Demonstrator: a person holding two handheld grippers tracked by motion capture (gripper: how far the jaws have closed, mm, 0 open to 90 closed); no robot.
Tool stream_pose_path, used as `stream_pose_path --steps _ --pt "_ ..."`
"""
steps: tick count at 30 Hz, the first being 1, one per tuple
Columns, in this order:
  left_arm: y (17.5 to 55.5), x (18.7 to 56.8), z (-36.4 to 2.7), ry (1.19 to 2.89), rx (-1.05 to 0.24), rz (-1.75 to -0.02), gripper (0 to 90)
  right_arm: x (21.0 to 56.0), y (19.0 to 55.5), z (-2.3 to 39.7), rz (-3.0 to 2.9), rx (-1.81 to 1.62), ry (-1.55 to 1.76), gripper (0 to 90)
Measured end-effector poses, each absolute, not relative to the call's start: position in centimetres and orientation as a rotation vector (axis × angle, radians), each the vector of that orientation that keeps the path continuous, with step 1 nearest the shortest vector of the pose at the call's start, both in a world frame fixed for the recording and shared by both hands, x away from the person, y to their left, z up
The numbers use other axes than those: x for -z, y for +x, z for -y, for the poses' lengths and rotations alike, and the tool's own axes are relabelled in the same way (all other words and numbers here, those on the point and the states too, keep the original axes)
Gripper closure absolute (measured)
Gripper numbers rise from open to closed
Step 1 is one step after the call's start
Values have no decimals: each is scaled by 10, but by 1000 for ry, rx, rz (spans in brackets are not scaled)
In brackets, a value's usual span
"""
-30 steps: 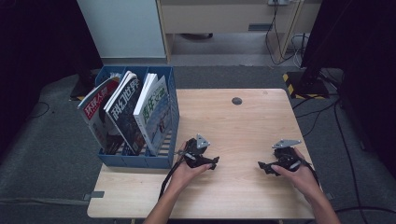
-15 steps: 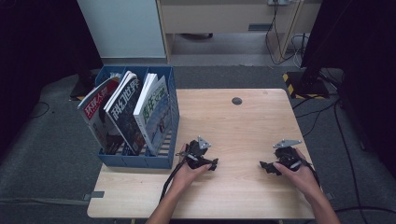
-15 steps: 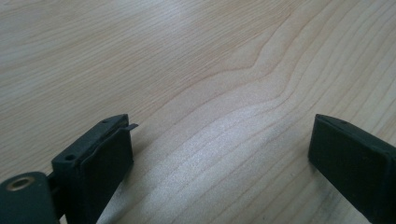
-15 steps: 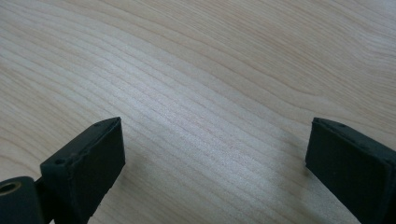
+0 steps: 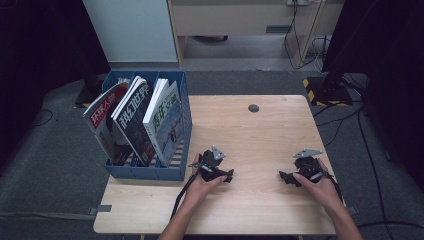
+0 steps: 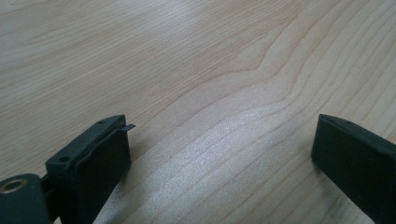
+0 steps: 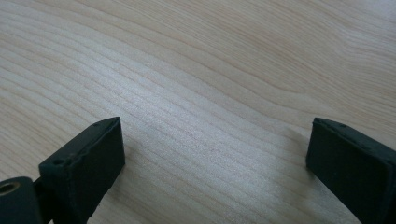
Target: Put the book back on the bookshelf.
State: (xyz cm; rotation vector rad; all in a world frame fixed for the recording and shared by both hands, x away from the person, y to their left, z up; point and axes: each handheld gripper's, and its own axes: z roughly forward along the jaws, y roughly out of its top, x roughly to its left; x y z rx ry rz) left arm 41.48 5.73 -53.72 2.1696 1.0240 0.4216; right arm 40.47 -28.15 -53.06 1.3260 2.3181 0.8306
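At the table's left edge, a blue slotted plastic file box (image 5: 150, 169) is holding three upright magazines (image 5: 134, 120) with Chinese cover titles, too small to read. On the pale wooden table (image 5: 260, 135), the left gripper (image 5: 227, 176) and right gripper (image 5: 284, 176) are lying near each other, both gaping wide and holding nothing.

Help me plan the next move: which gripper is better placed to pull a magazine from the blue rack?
Left. The left gripper rests on the table just beside the blue rack holding the magazines, jaws open. The right gripper, also open, sits far across the table.
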Motion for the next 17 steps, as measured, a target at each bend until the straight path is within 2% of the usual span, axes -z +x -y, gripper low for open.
stream_pose_path --steps 17 --pt "414 537 -57 2163 -428 -1062 9 539 401 281 -2229 -918 1341 4"
